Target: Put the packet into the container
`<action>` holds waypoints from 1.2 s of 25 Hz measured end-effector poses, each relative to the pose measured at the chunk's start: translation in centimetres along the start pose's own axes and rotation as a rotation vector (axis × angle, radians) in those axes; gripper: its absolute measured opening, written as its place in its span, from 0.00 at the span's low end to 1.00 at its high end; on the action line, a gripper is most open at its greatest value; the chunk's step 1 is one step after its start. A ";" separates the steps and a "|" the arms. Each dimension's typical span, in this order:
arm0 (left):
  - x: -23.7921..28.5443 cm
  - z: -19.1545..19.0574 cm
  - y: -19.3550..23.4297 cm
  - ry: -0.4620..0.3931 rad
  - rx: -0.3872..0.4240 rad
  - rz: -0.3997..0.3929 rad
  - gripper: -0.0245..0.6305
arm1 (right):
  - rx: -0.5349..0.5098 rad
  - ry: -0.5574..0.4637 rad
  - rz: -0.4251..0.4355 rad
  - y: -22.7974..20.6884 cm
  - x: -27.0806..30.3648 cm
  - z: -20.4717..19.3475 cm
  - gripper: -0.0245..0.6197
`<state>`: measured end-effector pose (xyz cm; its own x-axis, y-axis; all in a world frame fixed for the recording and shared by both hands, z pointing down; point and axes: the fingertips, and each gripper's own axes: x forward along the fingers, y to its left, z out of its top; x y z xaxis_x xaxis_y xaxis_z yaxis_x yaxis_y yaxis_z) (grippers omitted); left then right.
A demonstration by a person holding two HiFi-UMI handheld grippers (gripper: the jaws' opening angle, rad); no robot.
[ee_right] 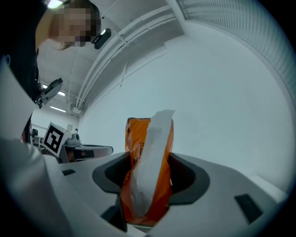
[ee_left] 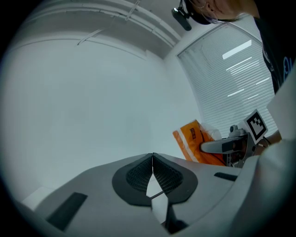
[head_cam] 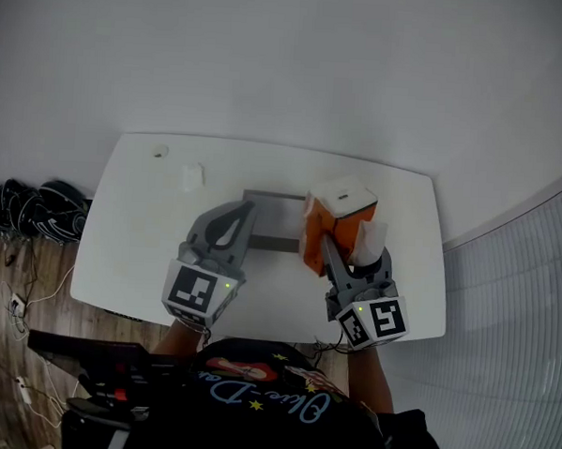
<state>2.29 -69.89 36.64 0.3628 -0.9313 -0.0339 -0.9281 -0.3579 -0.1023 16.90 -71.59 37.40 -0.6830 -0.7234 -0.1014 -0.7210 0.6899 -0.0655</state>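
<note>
An orange packet with a white sheet sticking out of its top hangs above the white table, to the right of a low grey container. My right gripper is shut on the packet, and in the right gripper view the packet fills the space between the pads of that gripper. My left gripper hovers over the container's left part, shut and holding nothing. In the left gripper view its pads meet at the tip, with the packet off to the right.
Two small white items lie at the table's far left. A heap of dark cables sits on the wooden floor left of the table. A ribbed wall runs past the table's right end.
</note>
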 end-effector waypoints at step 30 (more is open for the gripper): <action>3.7 -0.4 6.9 0.030 -0.006 0.122 0.05 | -0.530 0.525 0.647 1.7 13.8 -11.4 0.43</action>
<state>-2.81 -75.81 36.17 0.2443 -0.9696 -0.0156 -0.9658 -0.2419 -0.0930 4.87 -80.71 47.18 -0.8370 -0.2204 0.5008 -0.0621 0.9477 0.3132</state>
